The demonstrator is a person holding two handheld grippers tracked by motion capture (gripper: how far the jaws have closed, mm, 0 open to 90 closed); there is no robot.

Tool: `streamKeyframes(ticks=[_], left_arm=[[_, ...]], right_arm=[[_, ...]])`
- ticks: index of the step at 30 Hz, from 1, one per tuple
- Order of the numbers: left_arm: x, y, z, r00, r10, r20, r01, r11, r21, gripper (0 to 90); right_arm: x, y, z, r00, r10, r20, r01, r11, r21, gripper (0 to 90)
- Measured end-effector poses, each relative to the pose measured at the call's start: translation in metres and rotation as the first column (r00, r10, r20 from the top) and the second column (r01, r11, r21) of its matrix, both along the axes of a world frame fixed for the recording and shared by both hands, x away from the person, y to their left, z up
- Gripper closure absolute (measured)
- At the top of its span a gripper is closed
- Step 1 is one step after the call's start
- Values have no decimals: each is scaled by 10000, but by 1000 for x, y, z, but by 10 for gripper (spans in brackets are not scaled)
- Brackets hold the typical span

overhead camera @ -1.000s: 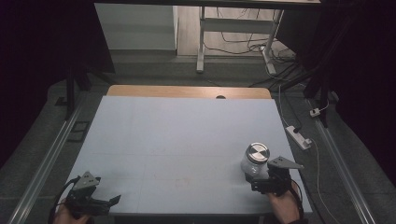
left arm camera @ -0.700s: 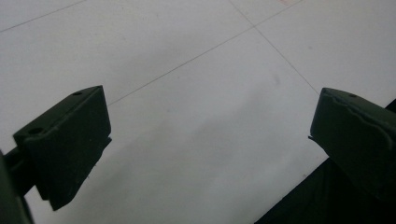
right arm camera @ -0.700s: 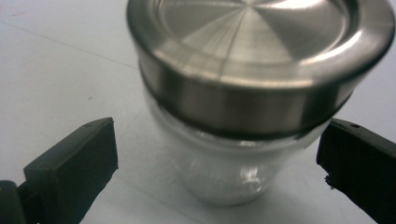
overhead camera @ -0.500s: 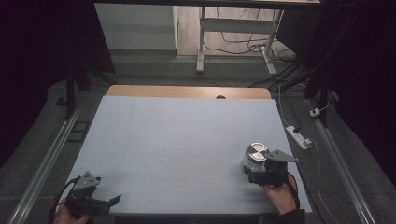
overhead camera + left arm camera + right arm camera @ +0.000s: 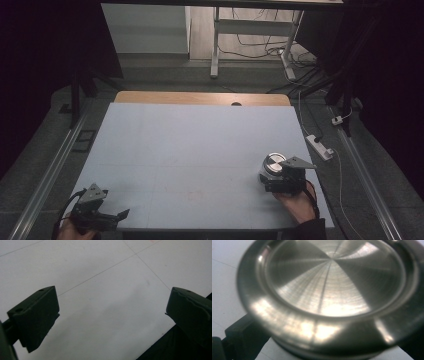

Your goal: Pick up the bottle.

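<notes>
Right gripper [image 5: 270,181] grasping the jar [image 5: 271,169] near the table's [image 5: 190,150] right edge.
Its jaws flank the jar, closure unclear; next, a firm pinch. Left gripper [image 5: 112,216] spread, idle.

We hold our left gripper [image 5: 107,216] low at the near left, jaws spread wide with nothing between them; our right gripper [image 5: 267,181] sits at the near right, jaws set either side of a jar [image 5: 272,165]

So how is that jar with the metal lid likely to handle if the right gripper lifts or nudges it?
The jar looks stiff, and its clear body is possibly breakable glass. The brushed metal lid looks smooth, so the jaws of the right gripper may slip on it. Standing upright, short and wide, it probably slides rather than tips.
</notes>
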State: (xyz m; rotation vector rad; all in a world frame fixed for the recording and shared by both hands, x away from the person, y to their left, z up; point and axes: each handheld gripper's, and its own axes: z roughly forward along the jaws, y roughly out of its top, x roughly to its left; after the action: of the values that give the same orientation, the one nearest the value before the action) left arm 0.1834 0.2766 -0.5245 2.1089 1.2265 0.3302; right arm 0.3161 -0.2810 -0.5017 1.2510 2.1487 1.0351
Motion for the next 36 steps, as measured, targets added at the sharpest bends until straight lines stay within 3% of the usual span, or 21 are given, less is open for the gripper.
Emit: streamKeyframes(ticks=[9, 25, 29, 36], left_arm=[[0, 0, 0, 10000, 12, -24, -12, 10000, 5, 0], [1, 0, 0, 10000, -64, -44, 64, 10000, 27, 0], [1, 0, 0, 10000, -69, -48, 69, 10000, 28, 0], [1, 0, 0, 10000, -55, -51, 55, 10000, 12, 0]], right_arm=[[1, 0, 1, 9997, 245, -85, -246, 9997, -51, 141], [1, 1, 4, 9997, 111, -199, -115, 9998, -181, 151], [1, -2, 6, 9993, 188, -321, -181, 9996, 235, 152], [-3, 5, 12, 9982, 590, 42, -591, 9979, 262, 153]])
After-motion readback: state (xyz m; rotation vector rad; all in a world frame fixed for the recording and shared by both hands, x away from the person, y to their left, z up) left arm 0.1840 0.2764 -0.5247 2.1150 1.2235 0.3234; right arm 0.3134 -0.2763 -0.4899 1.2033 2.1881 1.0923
